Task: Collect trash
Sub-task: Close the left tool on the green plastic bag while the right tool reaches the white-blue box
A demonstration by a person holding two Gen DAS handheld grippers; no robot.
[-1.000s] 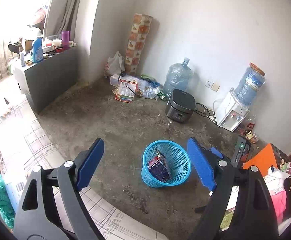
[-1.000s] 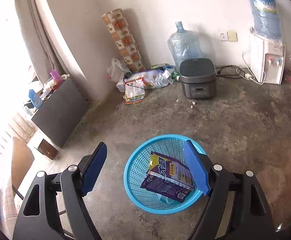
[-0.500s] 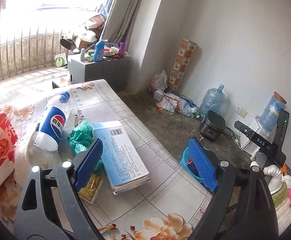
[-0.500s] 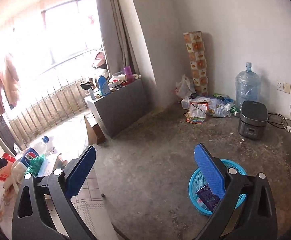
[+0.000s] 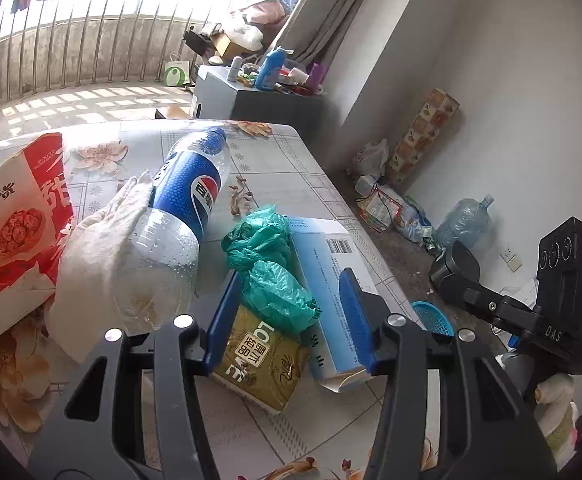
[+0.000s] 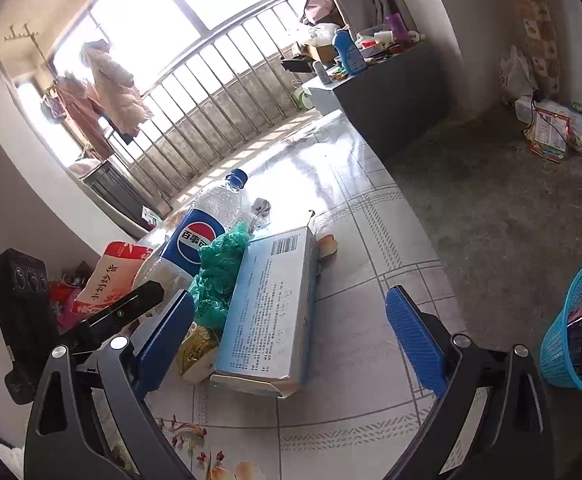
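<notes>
The left gripper [image 5: 287, 316], jaws spread and empty, is nearer the pile: the green plastic bag [image 5: 271, 264] lies between its pads toward 12 o'clock, atop the gold carton [image 5: 259, 364], its length running 11 to 5. The right gripper [image 6: 287, 328], also released, frames the blue-white box [image 6: 271, 312]; the blue basket [image 6: 571, 320] waits at 3 o'clock

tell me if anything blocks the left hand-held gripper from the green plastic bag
Nothing visible does. The left hand-held gripper is open with its fingers either side of the green plastic bag, which lies on top of the gold packet, beside the blue box.
</notes>
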